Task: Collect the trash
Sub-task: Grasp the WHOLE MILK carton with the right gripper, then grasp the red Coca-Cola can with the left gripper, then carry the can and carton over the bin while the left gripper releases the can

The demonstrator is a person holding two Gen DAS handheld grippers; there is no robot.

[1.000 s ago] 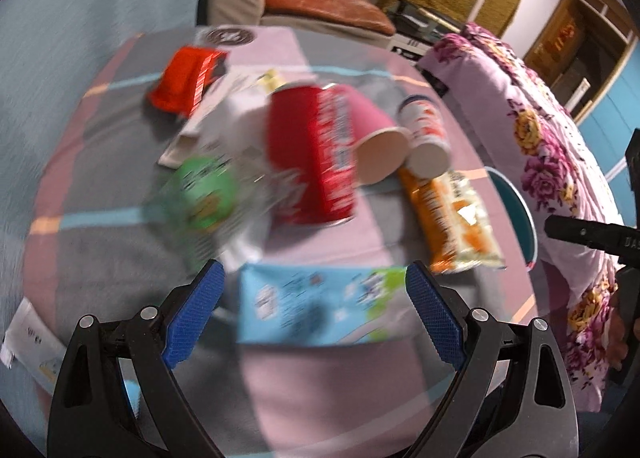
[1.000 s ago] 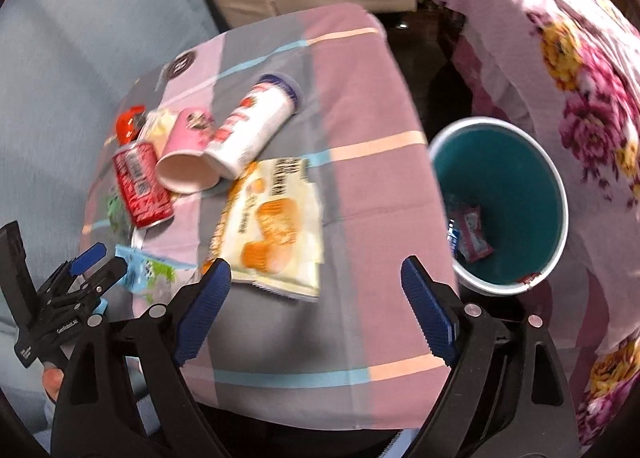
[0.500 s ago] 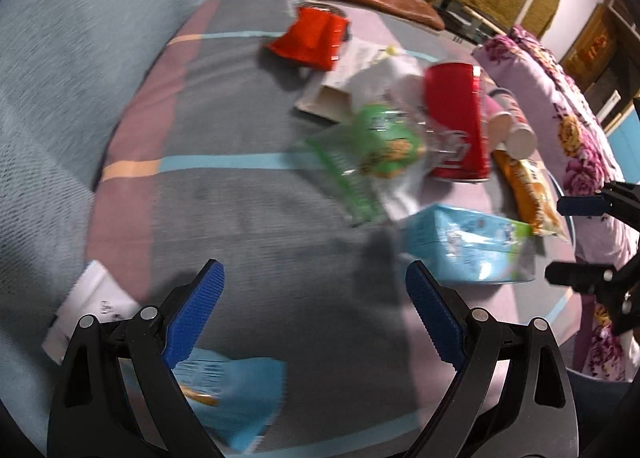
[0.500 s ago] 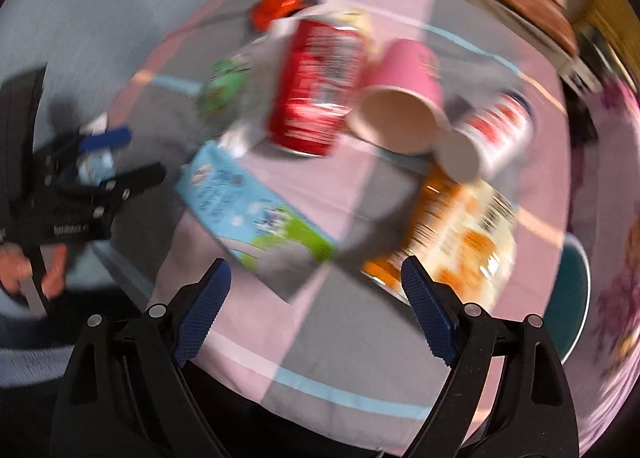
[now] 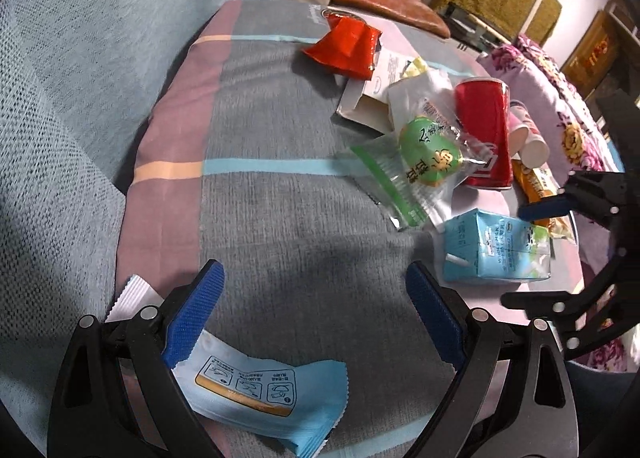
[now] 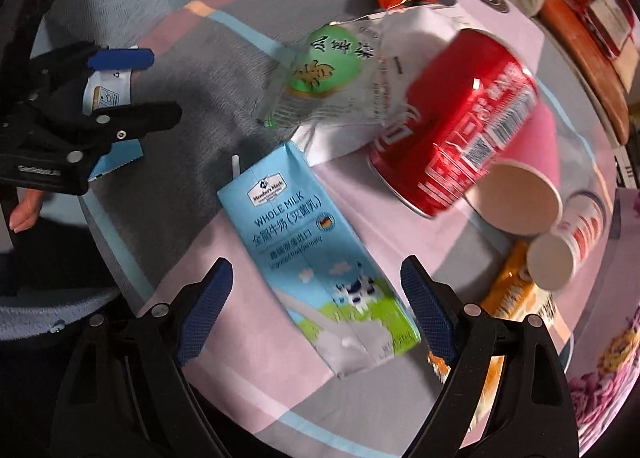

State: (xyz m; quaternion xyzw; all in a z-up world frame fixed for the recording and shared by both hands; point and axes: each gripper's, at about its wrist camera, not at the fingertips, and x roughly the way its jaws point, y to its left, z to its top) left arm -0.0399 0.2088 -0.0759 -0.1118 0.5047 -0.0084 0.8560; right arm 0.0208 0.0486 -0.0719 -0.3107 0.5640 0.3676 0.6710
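My right gripper (image 6: 318, 308) points down, open, with a light-blue milk carton (image 6: 312, 258) lying flat between its fingers; the pads do not touch it. Past the carton lie a red can (image 6: 456, 122), a green snack pack (image 6: 328, 66), a pink cup (image 6: 520, 194), a white cup (image 6: 564, 246) and an orange snack bag (image 6: 512, 298). My left gripper (image 5: 314, 314) stands open over the striped cloth (image 5: 280, 198). A blue wrapper (image 5: 256, 390) lies just under its left finger. The left wrist view also shows the milk carton (image 5: 496, 246) and the right gripper (image 5: 536, 254) beside it.
A red packet (image 5: 344, 46) and a white card box (image 5: 372, 98) lie at the far side of the pile. A white wrapper (image 5: 132, 294) sits at the cloth's left edge. Blue-grey upholstery (image 5: 80, 98) surrounds the cloth, and a floral bedspread (image 5: 560, 118) lies to the right.
My right gripper rolled and swung from the teal bin side to over the milk carton. The left gripper moved away from the pile to the blue wrapper at the near edge.
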